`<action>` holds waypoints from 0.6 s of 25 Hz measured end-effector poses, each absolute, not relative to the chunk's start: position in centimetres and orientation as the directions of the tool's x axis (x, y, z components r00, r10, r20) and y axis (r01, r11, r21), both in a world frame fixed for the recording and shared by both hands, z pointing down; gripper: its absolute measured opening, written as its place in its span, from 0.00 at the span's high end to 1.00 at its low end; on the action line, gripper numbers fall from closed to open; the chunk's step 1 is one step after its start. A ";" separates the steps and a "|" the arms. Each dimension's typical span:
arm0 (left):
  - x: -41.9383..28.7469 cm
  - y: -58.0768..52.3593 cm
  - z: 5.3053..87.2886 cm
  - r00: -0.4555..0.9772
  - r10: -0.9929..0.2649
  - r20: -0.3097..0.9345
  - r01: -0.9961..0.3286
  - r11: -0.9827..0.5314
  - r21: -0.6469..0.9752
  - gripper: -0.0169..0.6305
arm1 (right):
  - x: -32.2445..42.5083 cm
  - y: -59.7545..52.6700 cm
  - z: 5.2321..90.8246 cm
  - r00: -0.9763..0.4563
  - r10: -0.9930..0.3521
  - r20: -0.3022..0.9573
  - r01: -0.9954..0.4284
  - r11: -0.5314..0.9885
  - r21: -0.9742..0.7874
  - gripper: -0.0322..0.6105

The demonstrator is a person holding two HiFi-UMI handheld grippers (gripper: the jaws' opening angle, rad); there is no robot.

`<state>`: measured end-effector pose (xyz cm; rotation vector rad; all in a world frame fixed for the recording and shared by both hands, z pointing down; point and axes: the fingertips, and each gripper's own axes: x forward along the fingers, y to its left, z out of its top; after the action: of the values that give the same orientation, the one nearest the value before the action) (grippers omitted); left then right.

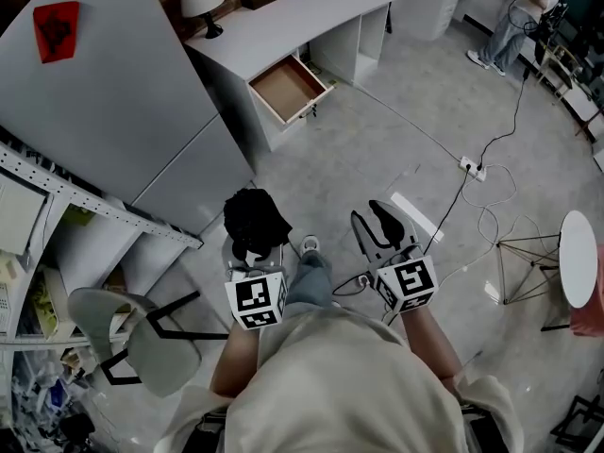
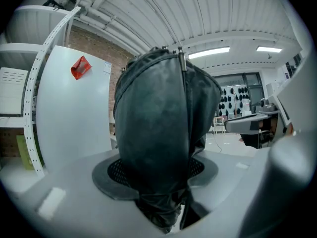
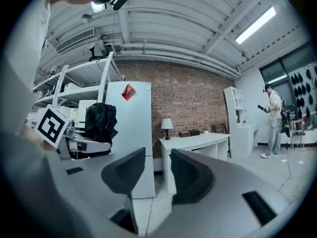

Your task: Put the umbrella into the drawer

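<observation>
**Umbrella gripped on the left, drawer standing open across the room**

The person is holding both grippers out in front of the body, low over the grey floor [image 1: 377, 149]. The left gripper [image 1: 253, 253] is clamping a black folded umbrella [image 1: 253, 217]. In the left gripper view the dark fabric bundle is filling the space between the jaws and rising above them, with both pads pressing on it. The right gripper [image 1: 377, 229] is carrying nothing. Its jaws are standing a little apart, with only floor and furniture showing through the narrow gap. The two grippers are sitting side by side without touching.

To the left, a pale chair [image 1: 132, 338] is standing by a metal shelving rack [image 1: 57, 196]. Beyond it a tall white cabinet [image 1: 104, 92] is bearing a red tag [image 1: 57, 28]. Farther on, a white desk [image 1: 283, 17] is standing against a brick wall, a lamp [image 1: 201, 3] at its left end. Its wooden drawer [image 1: 286, 88] is hanging pulled out and empty, well apart from the umbrella. At the far right, another person [image 1: 514, 17] is standing.
</observation>
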<state>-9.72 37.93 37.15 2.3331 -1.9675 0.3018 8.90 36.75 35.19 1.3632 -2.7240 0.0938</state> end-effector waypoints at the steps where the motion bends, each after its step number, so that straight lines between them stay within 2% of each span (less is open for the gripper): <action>1: -9.8 37.5 37.4 0.160 -0.967 0.199 -0.982 -0.176 -0.065 0.59 | 8.7 36.4 35.5 -0.601 -0.790 0.118 -0.797 0.604 -0.015 0.65; 7: -10.4 33.3 38.6 0.167 -0.964 0.206 -0.983 -0.178 -0.039 0.59 | 7.7 32.6 36.8 -0.622 -0.773 0.129 -0.783 0.619 -0.066 0.43; 15: -11.7 24.1 38.0 0.177 -0.962 0.208 -0.982 -0.186 -0.025 0.59 | 5.8 23.3 36.4 -0.632 -0.763 0.139 -0.775 0.627 -0.079 0.32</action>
<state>-11.68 24.06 38.00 2.3194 -1.9268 0.2684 5.84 23.30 36.38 1.3024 -2.7500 0.2010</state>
